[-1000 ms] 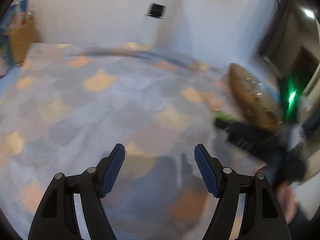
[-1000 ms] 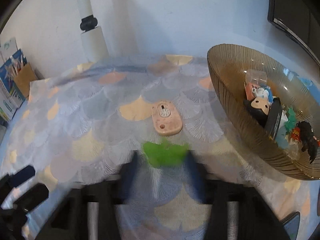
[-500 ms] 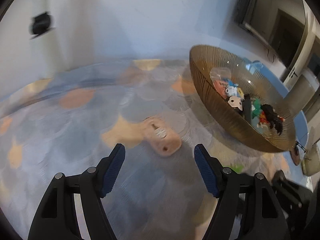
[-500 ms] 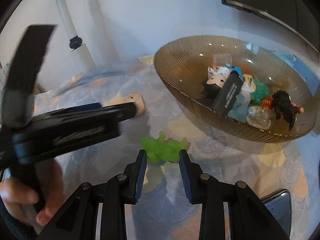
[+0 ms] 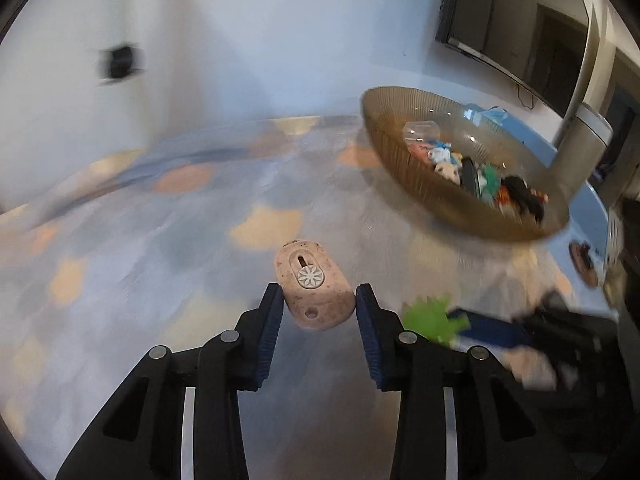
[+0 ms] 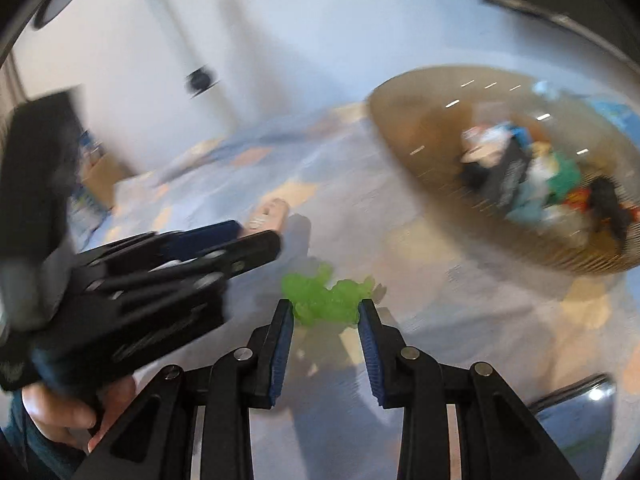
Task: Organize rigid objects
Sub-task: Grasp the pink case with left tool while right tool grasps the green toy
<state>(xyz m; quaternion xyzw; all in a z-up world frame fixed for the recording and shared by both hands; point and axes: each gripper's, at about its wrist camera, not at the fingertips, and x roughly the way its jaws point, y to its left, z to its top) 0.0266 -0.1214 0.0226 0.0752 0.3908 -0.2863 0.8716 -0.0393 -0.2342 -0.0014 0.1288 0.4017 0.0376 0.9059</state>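
Pink oval case [image 5: 314, 292] lying flat on the tablecloth [image 5: 160, 240], sitting right between the blue pads of the left gripper [image 5: 316, 304], with the near half inside the gap and the far half sticking out beyond the fingertips. Jaws closing at this moment, pads just beside the case's edges, firm pressing not certain through the blur. Carrying a small flower-shaped disc and a slot on top, plus a little hole at the end nearest the fingers.

Green spiky toy [image 6: 326, 298] being pinched between the pads of the right gripper [image 6: 326, 312], jaws drawn narrow around it, most of the toy bulging just past the fingertips. Showing also in the left view, off to the right of the left fingers, beside the blurred right tool.

Amber ribbed bowl [image 5: 420, 184] resting on the cloth far ahead and to the right of both pairs of fingers, holding a heap of small figures and trinkets.

Spreading under everything, a cloth in pale blue and grey scallops with peach patches. Standing behind it, a plain white wall [image 5: 260, 40] with a small dark fitting, blurred. Hanging at upper right, a dark screen [image 5: 500, 40]. Gripping the left tool at the lower left of the right view, a hand [image 6: 76, 408].
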